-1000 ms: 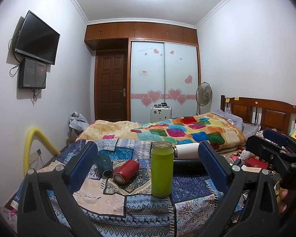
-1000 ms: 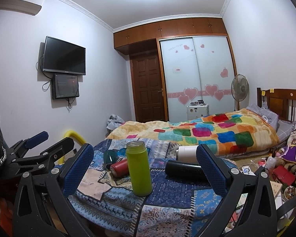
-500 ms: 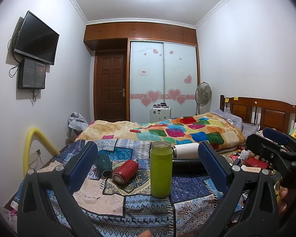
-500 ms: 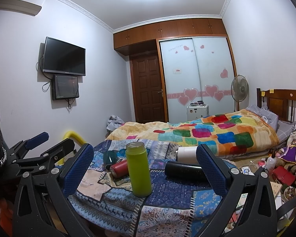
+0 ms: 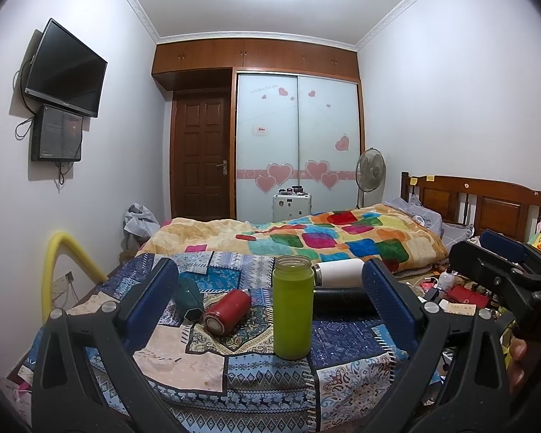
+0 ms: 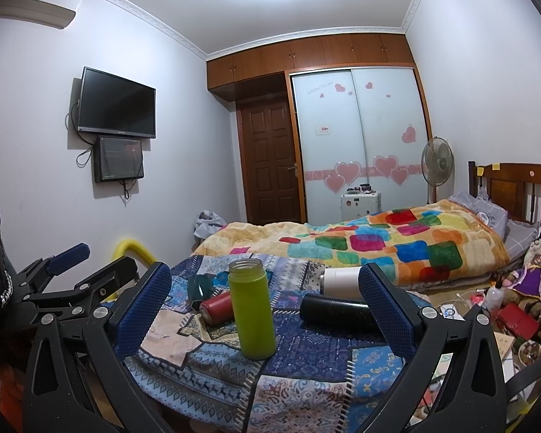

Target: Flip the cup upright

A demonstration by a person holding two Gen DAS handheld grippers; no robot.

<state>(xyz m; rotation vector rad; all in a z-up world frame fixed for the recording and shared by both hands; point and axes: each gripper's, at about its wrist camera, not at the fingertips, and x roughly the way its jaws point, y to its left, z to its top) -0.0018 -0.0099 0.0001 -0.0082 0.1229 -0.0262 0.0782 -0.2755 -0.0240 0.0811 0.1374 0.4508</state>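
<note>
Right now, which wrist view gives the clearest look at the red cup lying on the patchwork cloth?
The left wrist view: the red cup lies on its side fully exposed, one round end toward the camera, left of the upright green bottle. In the right wrist view the red cup is partly hidden behind the green bottle.

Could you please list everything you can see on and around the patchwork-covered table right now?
Green cup: 1, lime, upright, table centre.
Red cup: 1, lying left of green.
Teal cup: 1, lying, far left.
Black cup: 1, lying right of green.
White cup: 1, lying behind black.
Patchwork cloth: 1, blue, over table.
Bed: 1, colourful blanket, behind.
Left gripper: jaws open, empty.
Right gripper: jaws open, empty.
</note>
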